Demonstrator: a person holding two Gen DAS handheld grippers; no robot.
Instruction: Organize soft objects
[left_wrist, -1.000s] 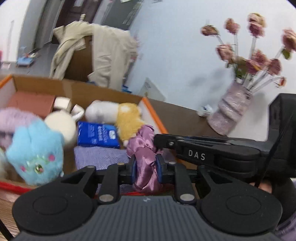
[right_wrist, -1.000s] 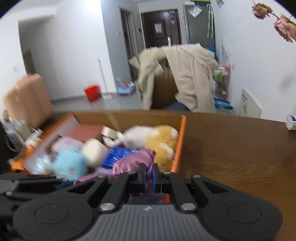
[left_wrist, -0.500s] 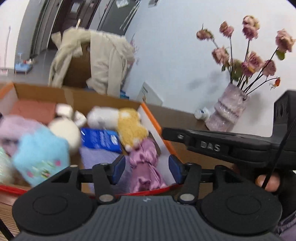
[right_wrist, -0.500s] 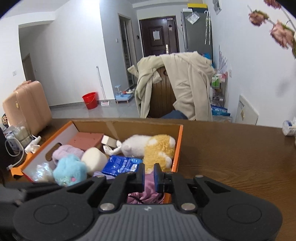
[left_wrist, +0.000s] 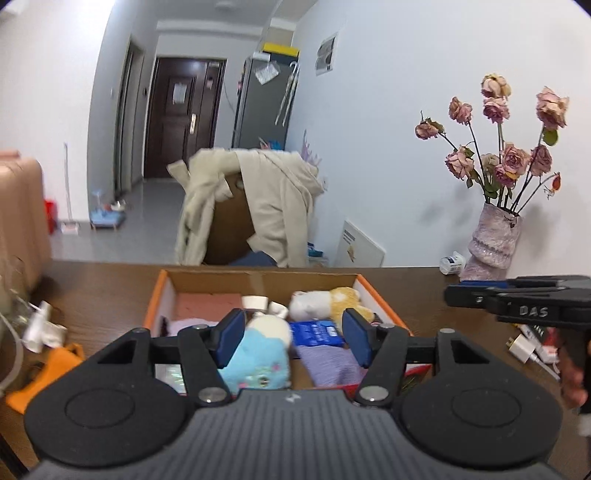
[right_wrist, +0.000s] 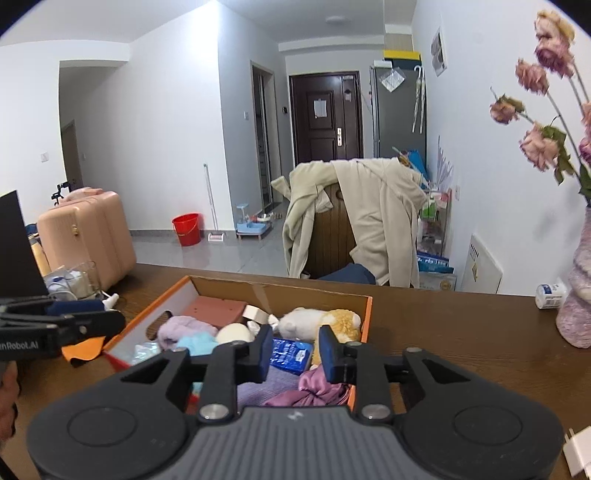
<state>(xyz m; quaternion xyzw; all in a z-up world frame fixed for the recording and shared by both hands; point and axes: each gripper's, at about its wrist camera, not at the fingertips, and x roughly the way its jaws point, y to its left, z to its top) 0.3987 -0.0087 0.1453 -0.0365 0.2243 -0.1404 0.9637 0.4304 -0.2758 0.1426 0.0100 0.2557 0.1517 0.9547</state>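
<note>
An orange cardboard box (left_wrist: 159, 291) (right_wrist: 365, 314) on the brown table holds soft things: a light blue plush (left_wrist: 258, 362) (right_wrist: 195, 343), a white and yellow plush animal (left_wrist: 325, 301) (right_wrist: 317, 319), a cream ball (right_wrist: 234, 332), a lilac plush (right_wrist: 184, 328), a blue packet (left_wrist: 316, 332) (right_wrist: 290, 350), a lavender cloth (left_wrist: 328, 363) and a pink satin scrunchie (right_wrist: 314, 386) in the near right corner. My left gripper (left_wrist: 293, 338) is open and empty above the box's near side. My right gripper (right_wrist: 295, 352) is open and empty above the scrunchie.
A vase of dried roses (left_wrist: 493, 240) (right_wrist: 578, 291) and a small white bottle (left_wrist: 452, 263) (right_wrist: 550, 295) stand at the table's right. An orange cloth (left_wrist: 44, 373) and cables lie left of the box. A chair with a beige coat (right_wrist: 354, 225) stands behind the table.
My left gripper let go of the pink scrunchie, which dropped into the box, then opened wide and pulled back. My right gripper went from shut to open and drew back.
</note>
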